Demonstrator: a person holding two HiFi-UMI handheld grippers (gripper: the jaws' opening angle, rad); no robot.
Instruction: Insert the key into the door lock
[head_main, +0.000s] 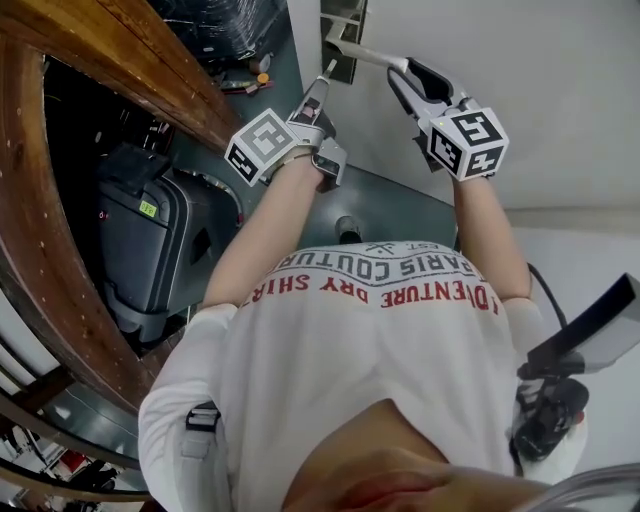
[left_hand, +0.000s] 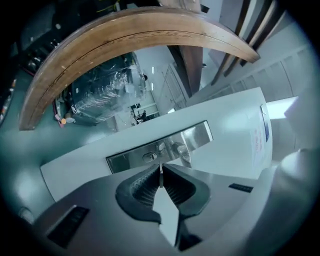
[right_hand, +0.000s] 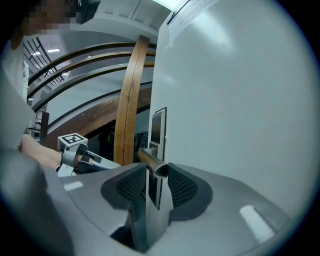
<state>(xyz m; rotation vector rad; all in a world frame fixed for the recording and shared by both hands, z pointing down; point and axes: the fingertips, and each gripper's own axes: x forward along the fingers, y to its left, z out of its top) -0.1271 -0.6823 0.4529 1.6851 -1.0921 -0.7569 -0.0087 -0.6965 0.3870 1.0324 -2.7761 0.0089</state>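
My left gripper (left_hand: 161, 170) is shut on a thin metal key (left_hand: 160, 176), held edge-on between the ribbed pads. It points at the steel lock plate (left_hand: 160, 146), and the keyhole (left_hand: 150, 157) lies just ahead, a little left of the key tip. In the head view the left gripper (head_main: 322, 90) reaches up toward the plate (head_main: 345, 40) on the white door (head_main: 560, 80). My right gripper (right_hand: 156, 175) is shut on the metal door handle (right_hand: 150, 161), whose lever runs between its pads. From the head view, the right gripper (head_main: 405, 78) sits at the outer end of the handle (head_main: 370, 55).
A curved wooden beam (head_main: 60, 250) arcs along the left, with a dark suitcase (head_main: 150, 250) on the floor behind it. A door stop (head_main: 347, 228) stands on the floor below the grippers. A black device (head_main: 580, 340) hangs at my right side.
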